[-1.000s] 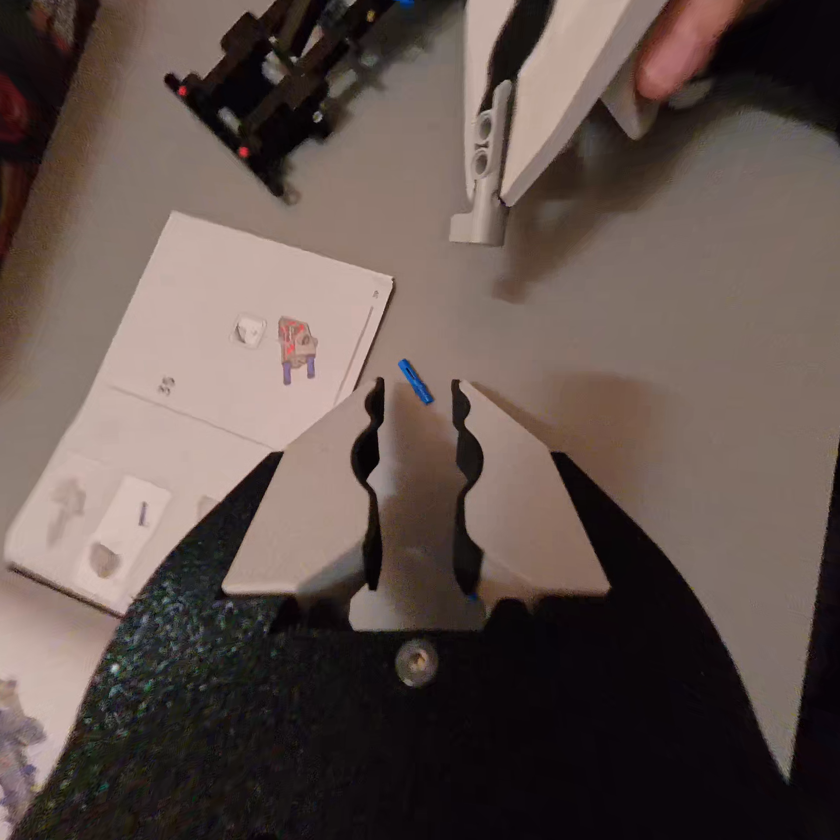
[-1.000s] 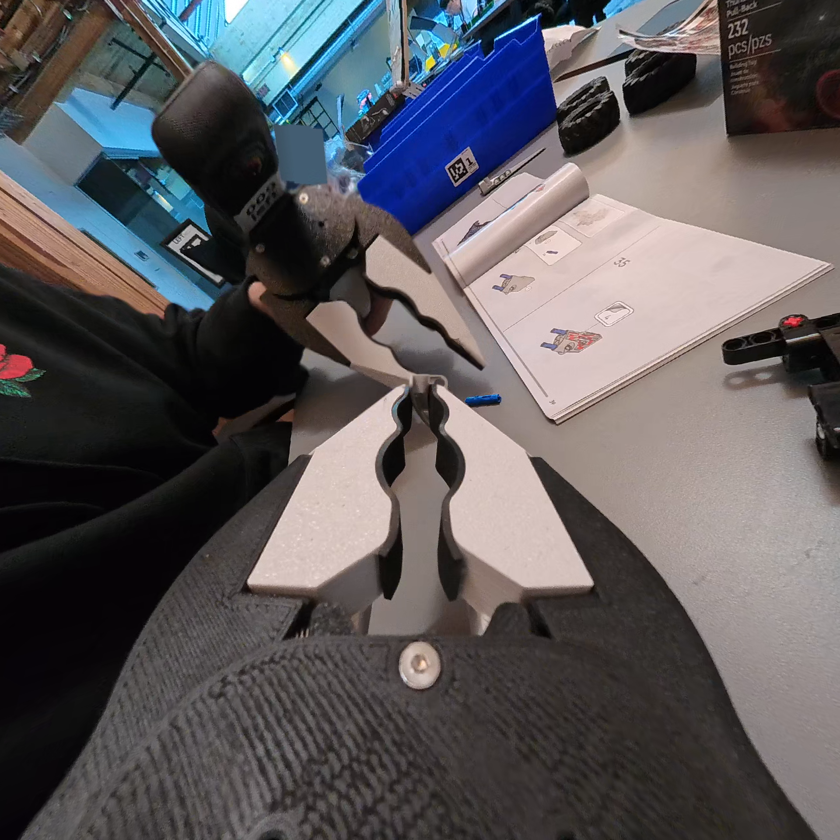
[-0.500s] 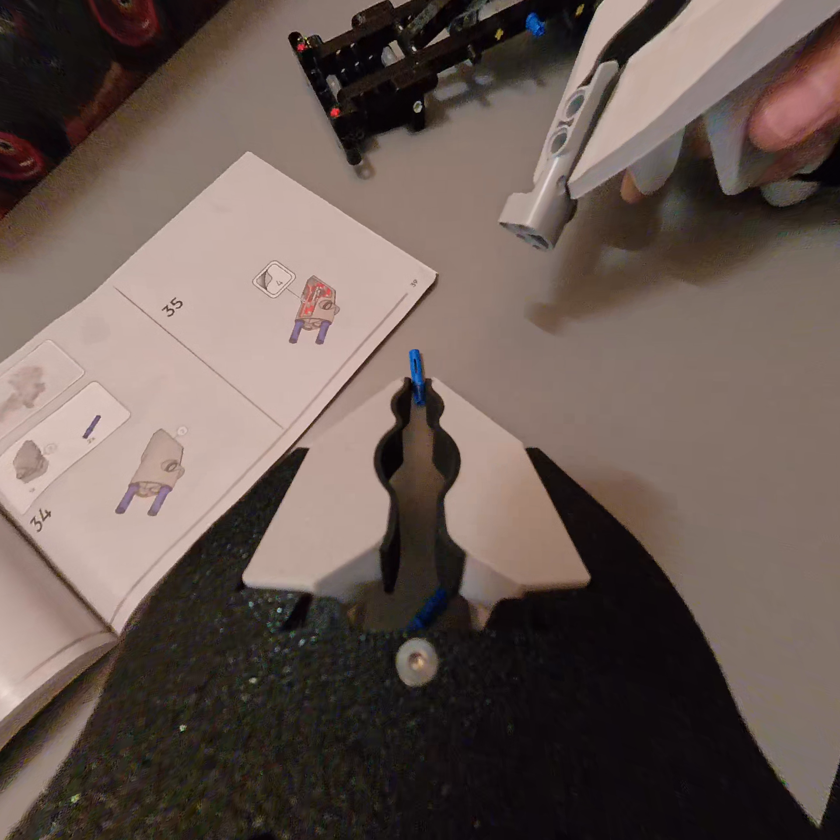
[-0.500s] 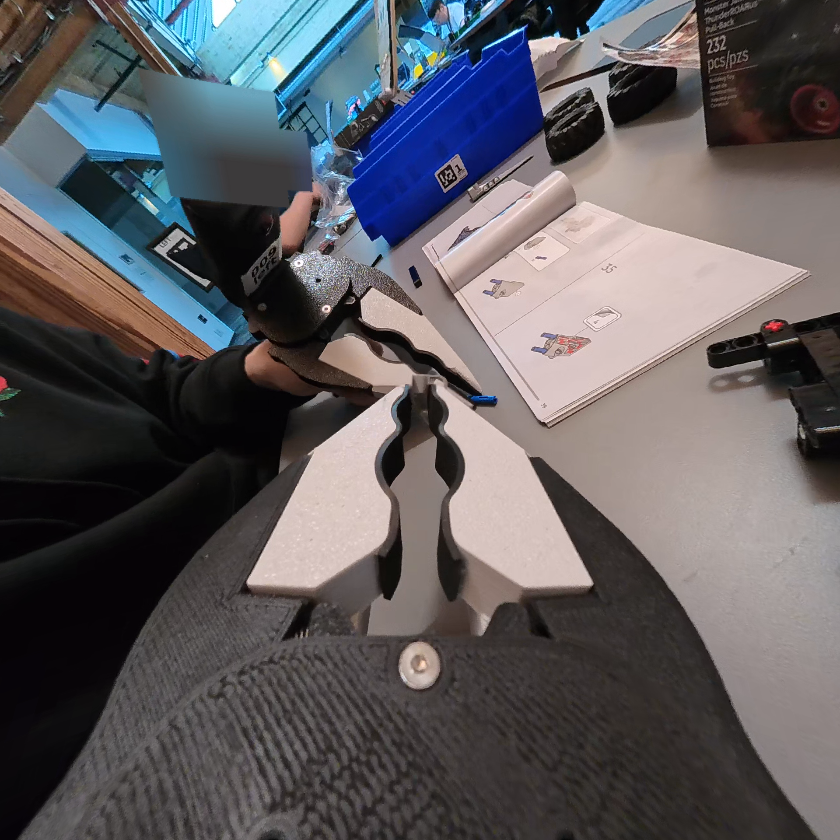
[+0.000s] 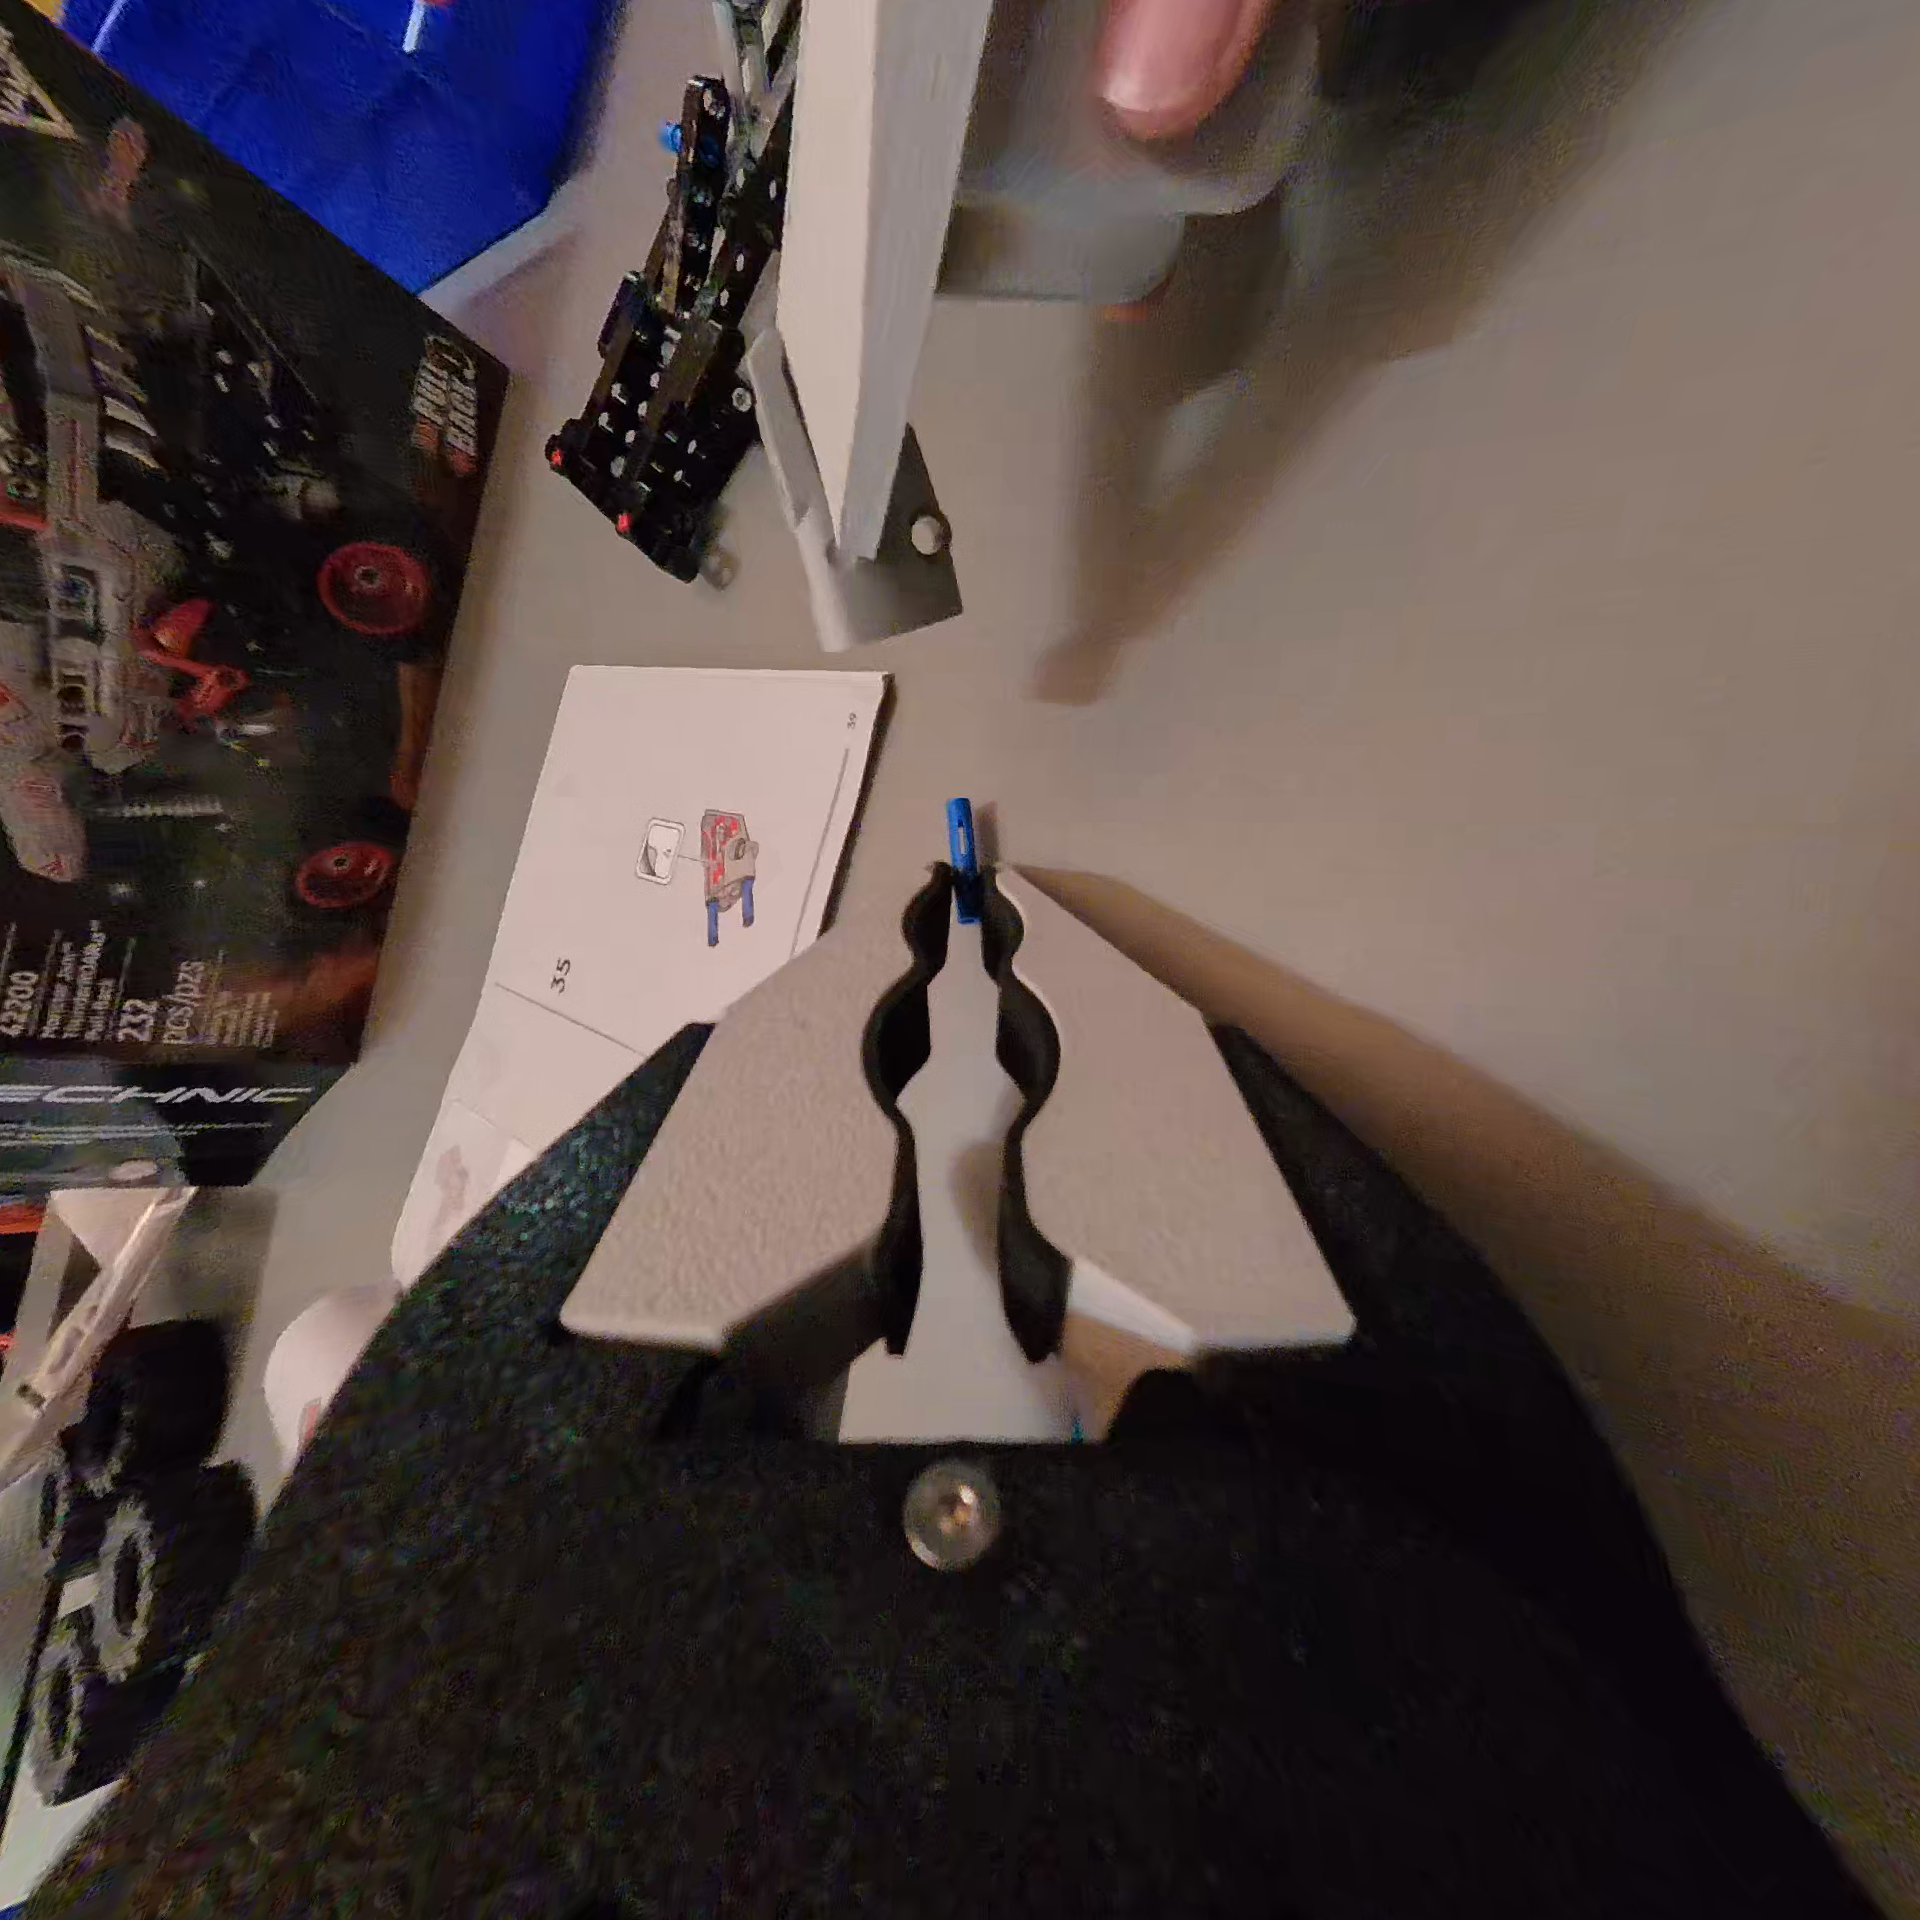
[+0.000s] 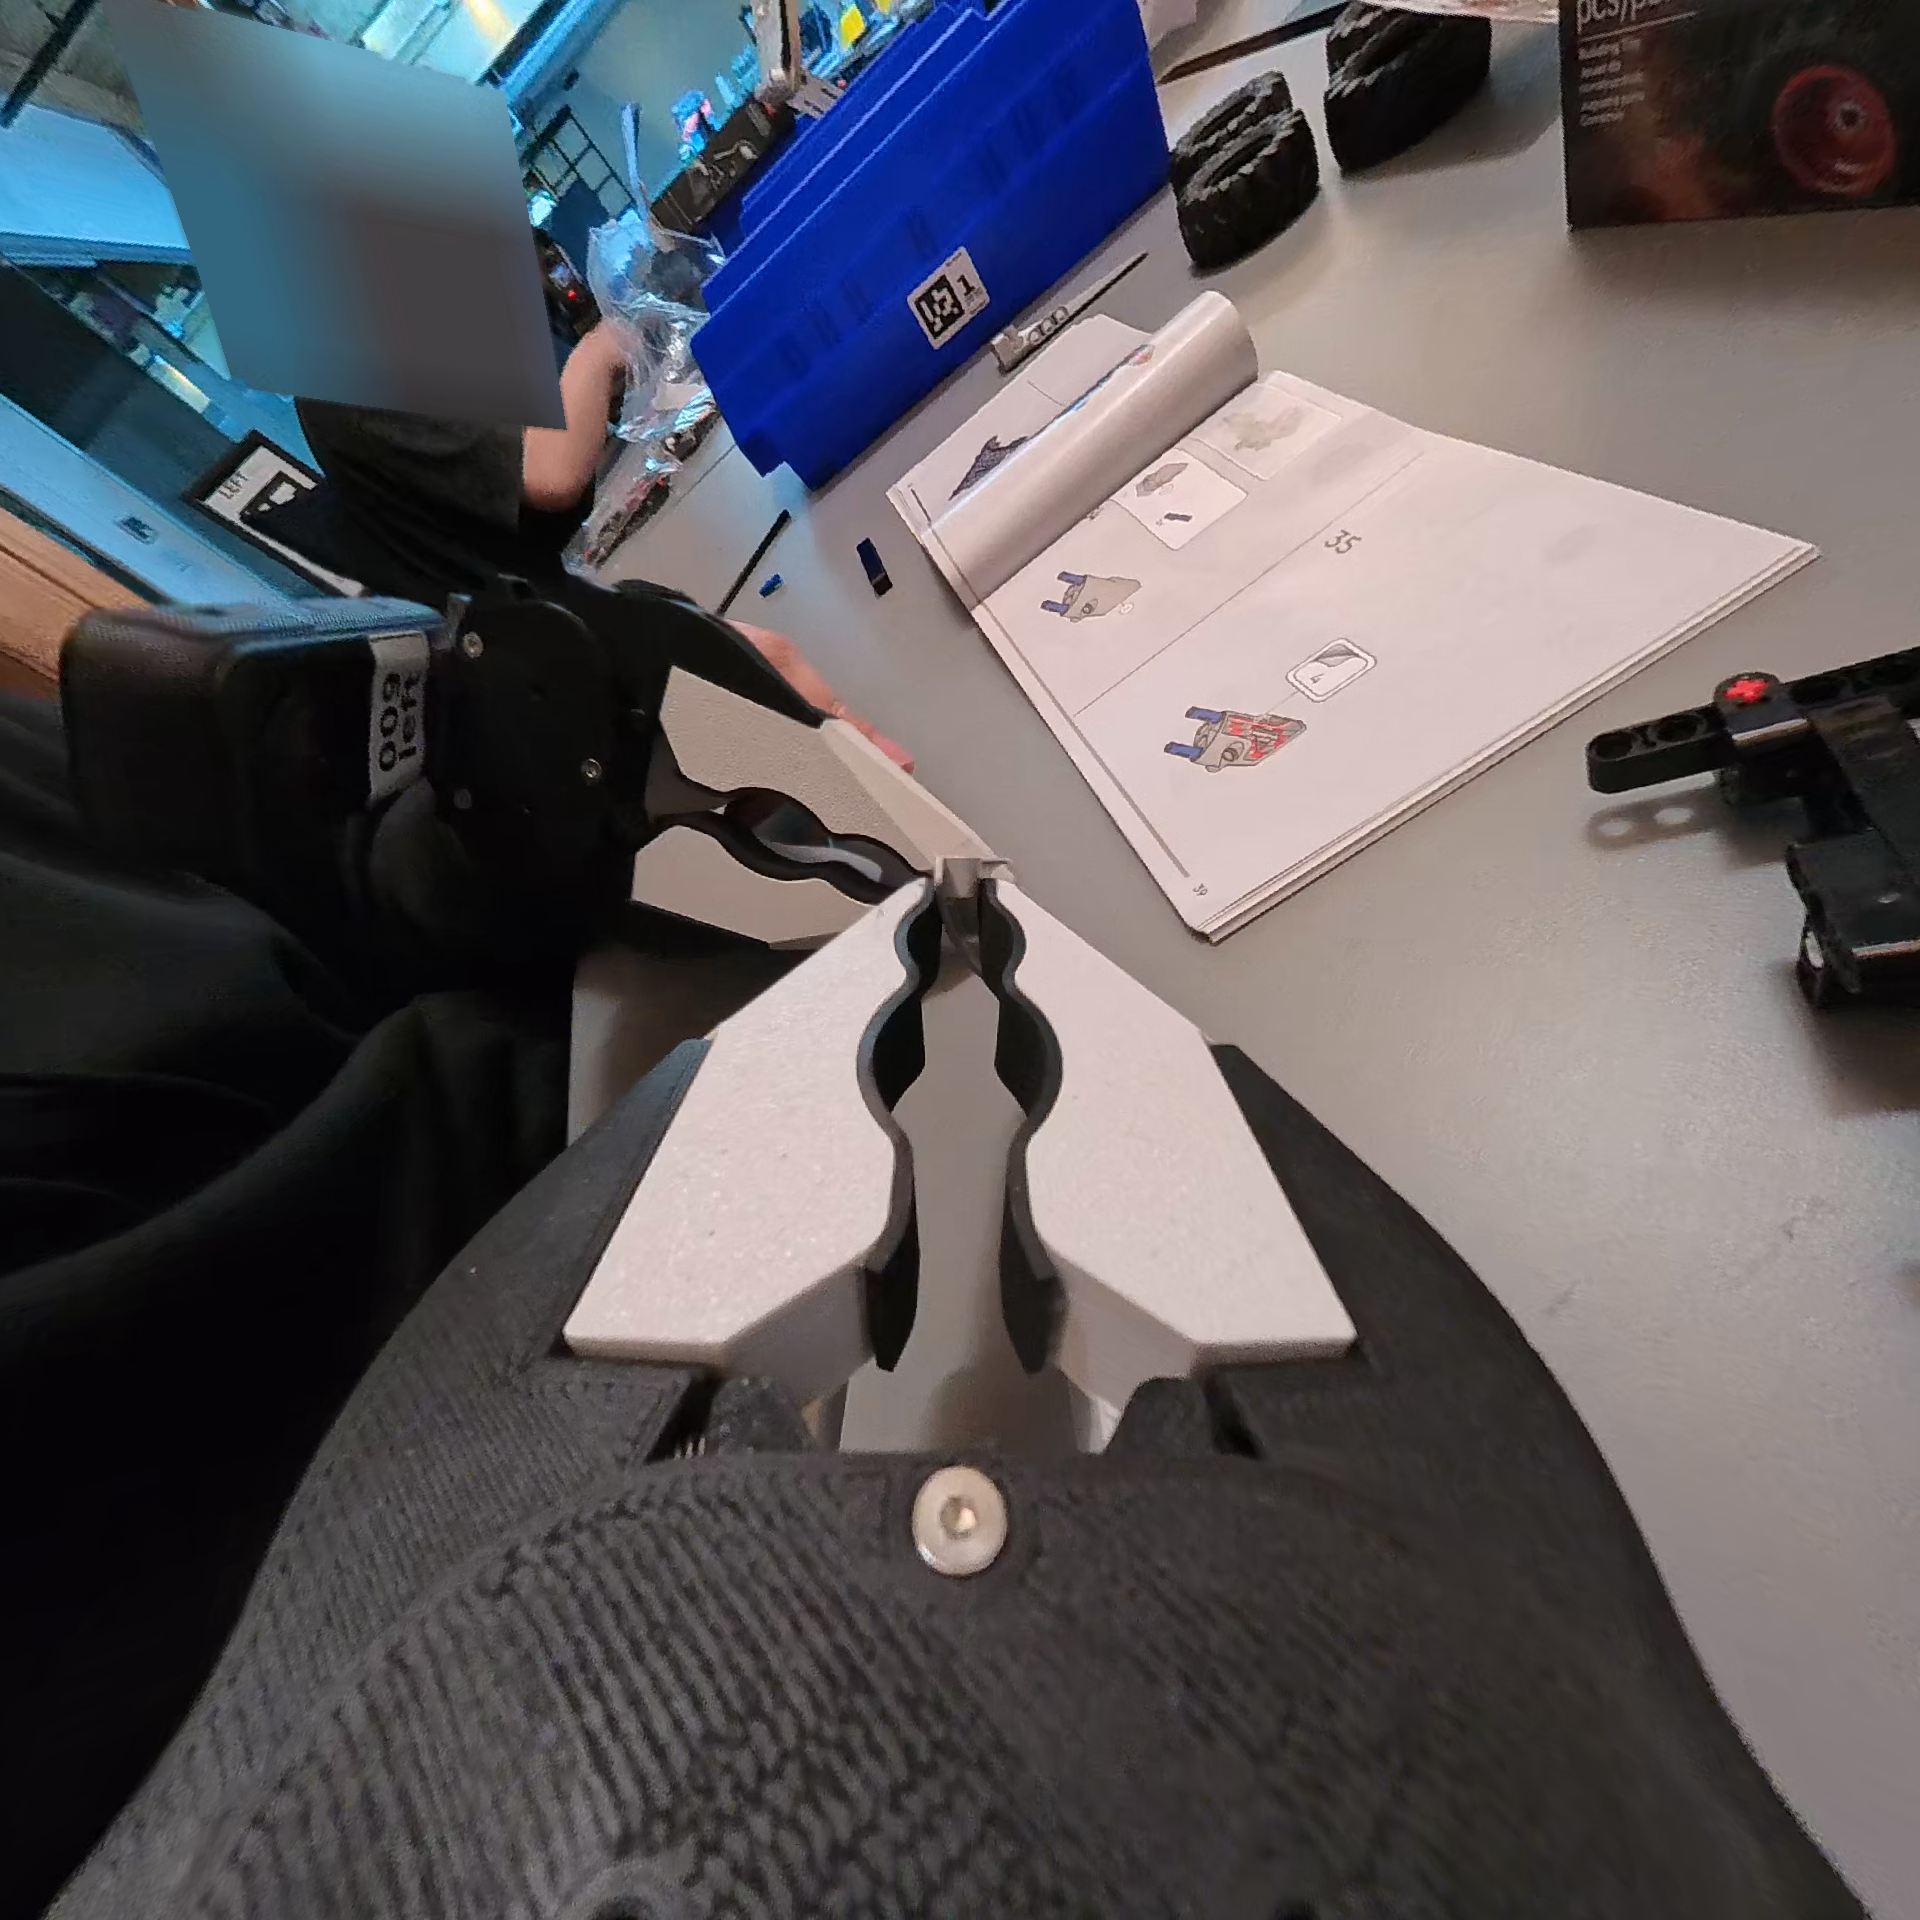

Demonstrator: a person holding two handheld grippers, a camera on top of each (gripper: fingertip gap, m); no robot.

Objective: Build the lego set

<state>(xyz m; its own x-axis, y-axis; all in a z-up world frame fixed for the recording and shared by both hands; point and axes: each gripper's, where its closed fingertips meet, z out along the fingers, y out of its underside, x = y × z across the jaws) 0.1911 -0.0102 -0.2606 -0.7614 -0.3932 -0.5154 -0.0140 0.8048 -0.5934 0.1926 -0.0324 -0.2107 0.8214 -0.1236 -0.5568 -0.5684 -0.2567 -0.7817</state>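
**Pin and grey piece held for joining**

A blue pin (image 5: 962, 862) is pinched at the tips of the left gripper (image 5: 966, 883), lifted above the grey surface (image 5: 1455, 831), just right of the open manual (image 5: 717, 831). A grey piece (image 6: 971, 873) is pinched at the tips of the right gripper (image 6: 961, 899). The black chassis (image 5: 675, 416) lies far off, untouched. The step in hand appears to be fitting the pin into the grey piece. Next, the pin would need to be lined up with a hole and pressed straight in.
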